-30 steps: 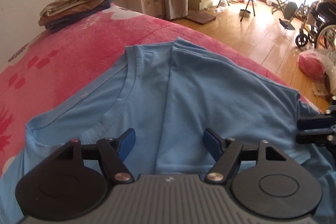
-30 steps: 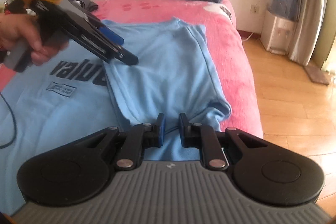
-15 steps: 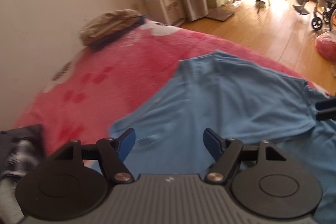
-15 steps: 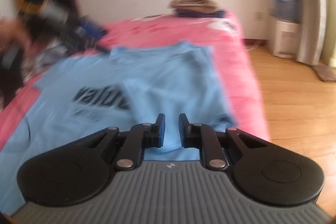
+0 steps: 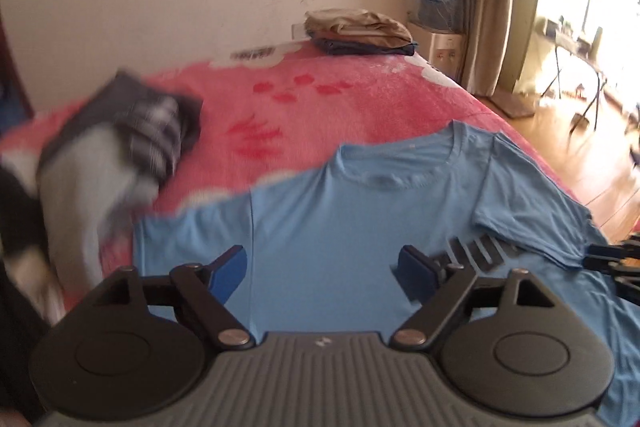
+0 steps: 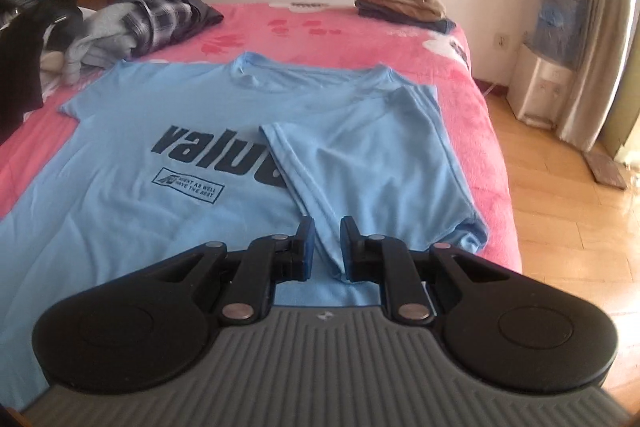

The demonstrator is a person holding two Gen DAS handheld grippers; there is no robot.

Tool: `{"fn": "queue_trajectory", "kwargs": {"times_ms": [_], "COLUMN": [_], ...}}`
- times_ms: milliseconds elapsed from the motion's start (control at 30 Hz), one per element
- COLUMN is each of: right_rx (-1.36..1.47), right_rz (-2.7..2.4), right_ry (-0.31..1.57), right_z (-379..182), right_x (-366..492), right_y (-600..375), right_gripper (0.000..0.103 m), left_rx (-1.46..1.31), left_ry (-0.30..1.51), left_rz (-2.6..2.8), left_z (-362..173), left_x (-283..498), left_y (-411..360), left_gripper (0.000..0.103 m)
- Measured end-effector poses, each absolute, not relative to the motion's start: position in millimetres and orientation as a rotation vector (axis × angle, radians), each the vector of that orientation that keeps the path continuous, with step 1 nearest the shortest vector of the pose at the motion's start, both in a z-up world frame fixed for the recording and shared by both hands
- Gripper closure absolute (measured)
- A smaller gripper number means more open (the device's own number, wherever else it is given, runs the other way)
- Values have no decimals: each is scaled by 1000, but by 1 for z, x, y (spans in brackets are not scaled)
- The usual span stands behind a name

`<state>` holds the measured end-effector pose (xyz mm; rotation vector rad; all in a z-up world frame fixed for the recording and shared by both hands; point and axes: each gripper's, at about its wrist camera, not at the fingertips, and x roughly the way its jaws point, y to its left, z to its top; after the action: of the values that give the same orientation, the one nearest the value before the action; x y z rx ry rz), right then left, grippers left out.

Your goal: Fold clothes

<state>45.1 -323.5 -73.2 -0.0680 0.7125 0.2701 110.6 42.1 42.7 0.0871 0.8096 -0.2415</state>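
The heap of unfolded clothes (image 5: 116, 147) at ten o'clock in the left wrist view was smeared by motion blur, so its separate garments could not be told apart there. The print (image 5: 478, 251) on the blue T-shirt (image 5: 340, 227) was partly covered by the folded-over sleeve (image 6: 372, 163); in the right wrist view the word ran under that flap at its last letter. The shirt's lower hem was cut off by the gripper bodies at six o'clock in both views. The right gripper (image 5: 616, 261) showed only as dark tips at the left wrist view's three o'clock edge. The small boxed lettering (image 6: 190, 185) was barely legible. Whether the right jaws pinched fabric was unclear.
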Motion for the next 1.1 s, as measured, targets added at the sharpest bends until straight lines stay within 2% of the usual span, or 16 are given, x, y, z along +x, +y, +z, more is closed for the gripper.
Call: {"fn": "queue_trajectory", "kwargs": {"times_ms": [67, 133, 167, 400, 567, 733, 800, 833, 867, 967, 1100], "right_rx": [-36, 26, 36, 9, -11, -51, -82, -97, -112, -125, -131], "right_rz": [267, 217, 203, 340, 508, 593, 615, 626, 637, 677, 708], "right_ry": [757, 863, 857, 735, 787, 851, 860, 864, 869, 879, 896], "right_z": [-83, -95, -89, 5, 49, 59, 58, 58, 58, 51, 29], "right_x": [53, 64, 63, 78, 138, 182, 195, 201, 208, 228, 247], "right_y": [-322, -319, -316, -257, -182, -111, -84, -71, -58, -22, 14], "right_gripper": [86, 85, 85, 84, 83, 83, 83, 82, 82, 79, 60], "left_rx": [-8, -86, -122, -342, -433, -382, -353, -338, -327, -290, -280], "left_ry": [845, 862, 859, 790, 792, 771, 754, 745, 734, 697, 652], "left_rz": [-231, -185, -148, 164, 296, 298, 310, 317, 314, 291, 285], "left_z": [31, 19, 13, -32, -64, -75, -77, -78, -79, -78, -78], "left_x": [99, 91, 87, 93, 120, 133, 133, 133, 132, 128, 125], "left_y": [62, 83, 94, 163, 190, 187, 184, 183, 182, 178, 173], "left_gripper": [17, 17, 17, 19, 43, 44, 70, 92, 95, 97, 97]}}
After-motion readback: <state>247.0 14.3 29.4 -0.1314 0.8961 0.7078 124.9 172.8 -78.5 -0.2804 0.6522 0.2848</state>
